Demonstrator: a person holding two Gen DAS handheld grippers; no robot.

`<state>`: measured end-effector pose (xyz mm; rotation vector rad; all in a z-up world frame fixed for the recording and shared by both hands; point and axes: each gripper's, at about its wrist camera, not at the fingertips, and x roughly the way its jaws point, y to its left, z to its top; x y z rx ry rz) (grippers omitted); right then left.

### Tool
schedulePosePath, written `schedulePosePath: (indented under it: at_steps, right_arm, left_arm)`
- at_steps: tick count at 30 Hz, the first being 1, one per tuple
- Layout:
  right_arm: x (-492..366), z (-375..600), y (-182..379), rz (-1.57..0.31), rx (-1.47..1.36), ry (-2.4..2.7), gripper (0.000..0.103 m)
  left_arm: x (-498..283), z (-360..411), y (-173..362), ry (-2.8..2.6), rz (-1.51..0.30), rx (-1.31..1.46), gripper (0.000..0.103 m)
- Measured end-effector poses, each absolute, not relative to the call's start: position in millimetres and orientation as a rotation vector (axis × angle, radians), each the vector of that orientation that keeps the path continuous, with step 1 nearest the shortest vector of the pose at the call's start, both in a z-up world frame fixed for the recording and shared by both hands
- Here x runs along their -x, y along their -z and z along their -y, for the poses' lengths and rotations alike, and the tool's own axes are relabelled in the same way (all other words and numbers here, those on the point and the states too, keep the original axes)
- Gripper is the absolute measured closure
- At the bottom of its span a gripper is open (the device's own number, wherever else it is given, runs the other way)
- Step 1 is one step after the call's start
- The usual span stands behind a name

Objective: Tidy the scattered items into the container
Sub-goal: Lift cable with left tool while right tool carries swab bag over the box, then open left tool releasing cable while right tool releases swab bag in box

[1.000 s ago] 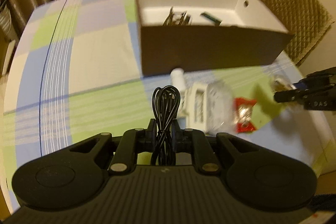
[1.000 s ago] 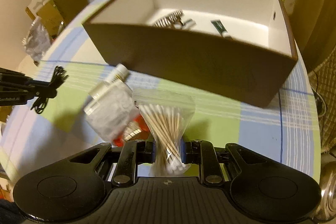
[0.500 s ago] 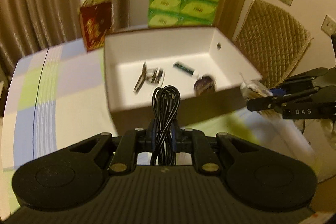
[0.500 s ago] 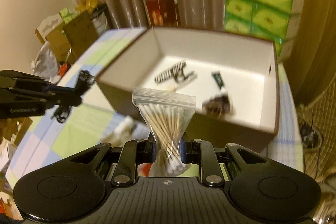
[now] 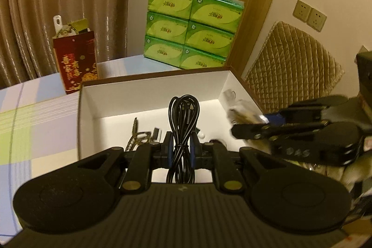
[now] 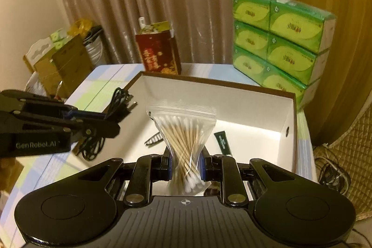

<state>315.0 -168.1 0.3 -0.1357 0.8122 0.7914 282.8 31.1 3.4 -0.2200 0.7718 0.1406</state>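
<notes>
Between the left gripper's fingers a coiled black cable is pinched; the right gripper clamps a bag of swabs; both hang over the white box, holding a clip and tube.

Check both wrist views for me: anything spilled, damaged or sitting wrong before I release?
Nothing stands out. The left claw grips the coiled black cable and the right claw pinches the sealed bag of cotton swabs at its waist, both over the open box. No spills show.
</notes>
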Motion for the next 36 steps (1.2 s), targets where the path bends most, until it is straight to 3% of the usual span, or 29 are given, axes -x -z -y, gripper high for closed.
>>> schedulePosePath:
  at_steps: [14, 25, 36]
  right_arm:
    - [-376, 144, 75, -1.125, 0.076, -0.742, 0.085]
    - [-381, 132, 97, -1.223, 0.196, -0.792, 0.085]
    - [-383, 134, 98, -1.236, 0.188, -0.794, 0.085]
  left_arm:
    - [-337, -64, 80, -0.203, -1.018, 0.409, 0.093]
    - [-351, -54, 113, -0.214, -1.165, 0.373, 0.093]
    - [-354, -53, 117, -0.211, -1.193, 0.368, 0.091]
